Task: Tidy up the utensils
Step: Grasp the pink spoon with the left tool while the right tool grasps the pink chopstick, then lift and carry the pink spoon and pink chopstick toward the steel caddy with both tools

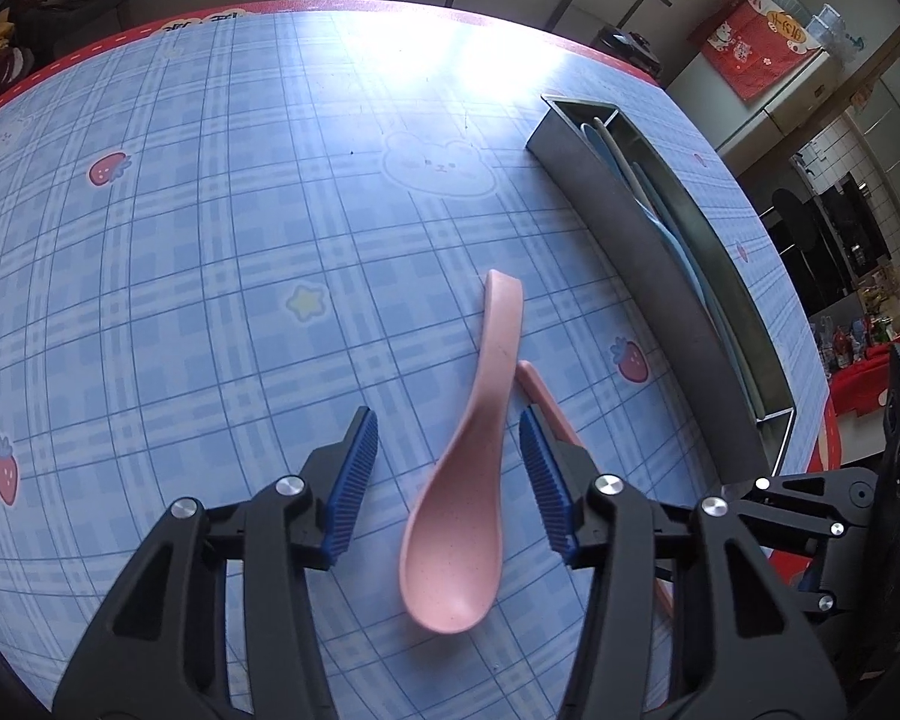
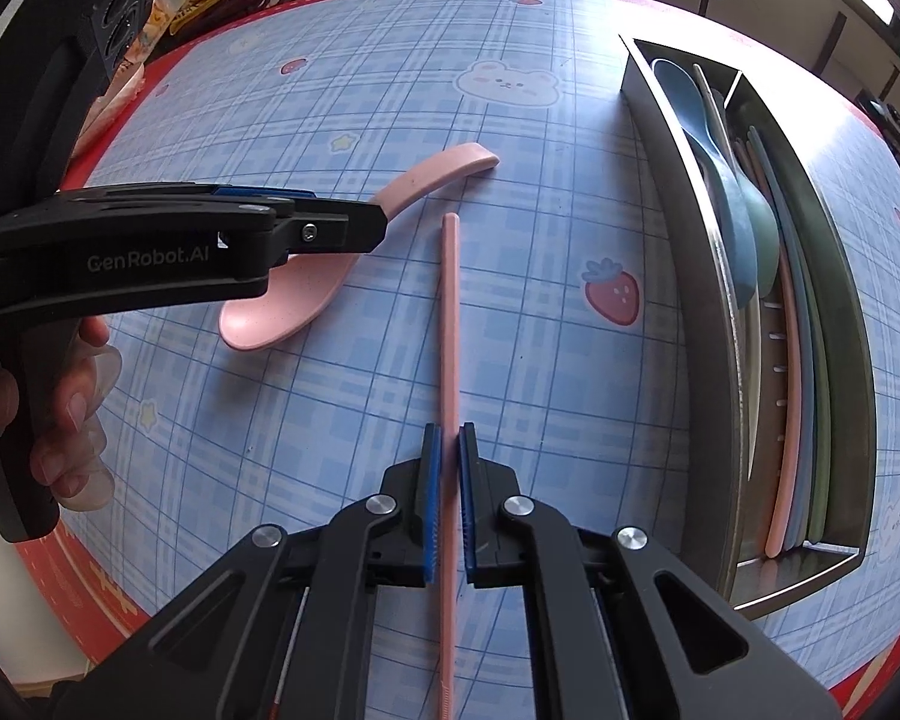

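Most utensils already in tray (image 2: 714, 360); right tool (image 2: 448, 462) clamped on chopstick (image 2: 450, 312), left tool (image 1: 447, 468) parted astride spoon (image 1: 468, 480).

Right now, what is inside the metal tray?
The metal tray has two compartments: one holds a blue spoon, the other a pink chopstick and more sticks. What lies beneath them is hidden.

Matt plastic utensils, brushed metal, glossy cloth

The pink speckled plastic spoon (image 1: 457, 516) and pink plastic chopstick (image 2: 450, 330) look matt; the grey metal utensil tray (image 2: 678, 312) has a brushed sheen; the blue plaid vinyl cover on the counter (image 1: 210, 276) glares; ribbed blue rubber pads (image 1: 354, 480) line black plastic tongs.
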Action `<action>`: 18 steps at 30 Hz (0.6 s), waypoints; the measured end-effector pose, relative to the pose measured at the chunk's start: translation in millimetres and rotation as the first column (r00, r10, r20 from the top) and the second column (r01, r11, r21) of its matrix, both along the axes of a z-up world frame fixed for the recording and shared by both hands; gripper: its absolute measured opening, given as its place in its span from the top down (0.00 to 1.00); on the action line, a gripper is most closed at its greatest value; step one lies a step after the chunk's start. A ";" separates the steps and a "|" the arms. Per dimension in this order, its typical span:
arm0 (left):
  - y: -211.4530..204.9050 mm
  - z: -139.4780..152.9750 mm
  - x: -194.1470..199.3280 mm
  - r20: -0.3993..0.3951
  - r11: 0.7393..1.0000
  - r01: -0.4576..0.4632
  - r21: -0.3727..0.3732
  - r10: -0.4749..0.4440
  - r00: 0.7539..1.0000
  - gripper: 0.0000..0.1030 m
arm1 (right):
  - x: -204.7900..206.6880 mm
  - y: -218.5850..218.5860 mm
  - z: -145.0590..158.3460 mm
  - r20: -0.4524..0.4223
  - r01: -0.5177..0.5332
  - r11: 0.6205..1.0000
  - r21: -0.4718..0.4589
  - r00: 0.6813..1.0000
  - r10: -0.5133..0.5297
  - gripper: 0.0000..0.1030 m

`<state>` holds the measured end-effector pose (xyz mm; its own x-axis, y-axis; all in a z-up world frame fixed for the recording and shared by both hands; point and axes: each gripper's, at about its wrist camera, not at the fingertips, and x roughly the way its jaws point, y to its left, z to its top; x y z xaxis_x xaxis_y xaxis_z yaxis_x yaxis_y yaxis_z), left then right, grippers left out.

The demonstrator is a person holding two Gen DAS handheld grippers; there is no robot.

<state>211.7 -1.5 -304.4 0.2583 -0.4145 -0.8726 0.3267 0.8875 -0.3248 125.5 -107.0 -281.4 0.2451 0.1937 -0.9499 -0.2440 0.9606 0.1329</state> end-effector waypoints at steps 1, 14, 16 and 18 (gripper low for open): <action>1.9 -0.2 -0.3 -0.001 1.000 -0.002 -0.005 0.002 1.000 0.51 | 0.6 -0.2 0.0 -0.001 0.000 1.000 0.000 1.000 0.000 0.94; 11.3 -0.1 -5.3 -0.003 0.999 0.018 -0.034 -0.018 1.000 0.59 | 30.2 -2.8 -1.4 -0.045 0.048 0.997 0.053 0.998 -0.046 0.94; 8.9 -0.4 -3.1 -0.003 0.999 0.026 -0.028 -0.026 1.000 0.63 | 33.8 -3.5 -1.5 -0.052 0.056 0.997 0.059 0.997 -0.052 0.94; 7.2 -1.1 -2.4 -0.006 0.999 0.033 -0.025 -0.033 0.999 0.68 | 34.8 -2.3 -1.7 -0.054 0.058 0.997 0.059 0.997 -0.054 0.94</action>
